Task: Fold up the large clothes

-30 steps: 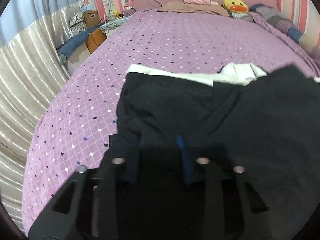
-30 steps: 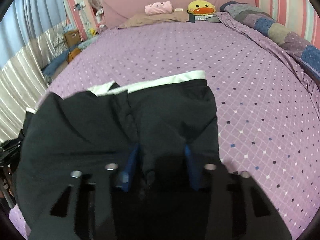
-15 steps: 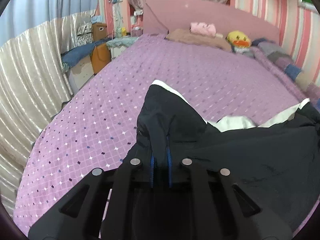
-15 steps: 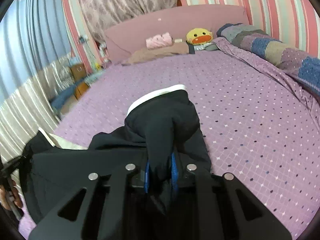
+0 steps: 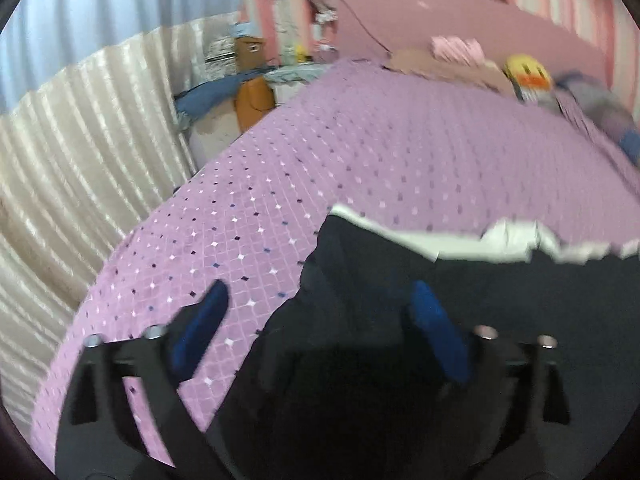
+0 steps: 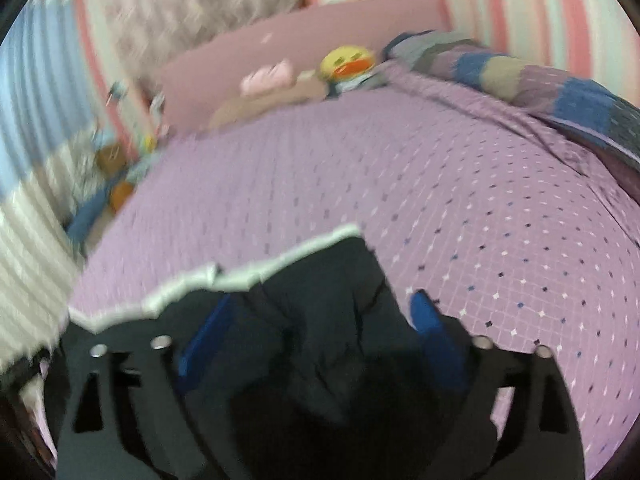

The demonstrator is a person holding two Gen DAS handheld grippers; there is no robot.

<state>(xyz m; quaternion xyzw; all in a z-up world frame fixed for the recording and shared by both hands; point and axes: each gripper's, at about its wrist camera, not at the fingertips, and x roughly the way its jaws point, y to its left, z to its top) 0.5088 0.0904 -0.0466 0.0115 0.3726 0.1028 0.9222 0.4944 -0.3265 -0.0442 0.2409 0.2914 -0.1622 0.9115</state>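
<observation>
Left wrist view, blurred: left gripper (image 5: 320,312) jaws spread wide and opening, blue pads (image 5: 436,320) well apart. The black garment (image 5: 400,300) lies on the bed (image 5: 400,152) under and between the fingers; its left edge sits between the pads, neither pad pressing on it. Left pad over bare purple diamond-print bedsheet, right pad over the black cloth. A white band (image 5: 440,242) runs along the garment's far edge, probably a hem or lining, too smeared to tell. Beige curtain (image 5: 60,152) at left, cardboard box (image 5: 250,46) and an orange thing by the bedside, pink headboard (image 5: 460,20) beyond.

Right wrist view, also blurred: right gripper (image 6: 320,314) jaws likewise wide and opening, a rumpled fold of the black garment (image 6: 328,320) between the blue pads (image 6: 430,320), not clamped. White band (image 6: 248,272) along the far edge. Yellow duck plush (image 6: 348,62), pink pillow (image 6: 266,76) at the headboard, patchwork quilt (image 6: 540,84) along the right side.
</observation>
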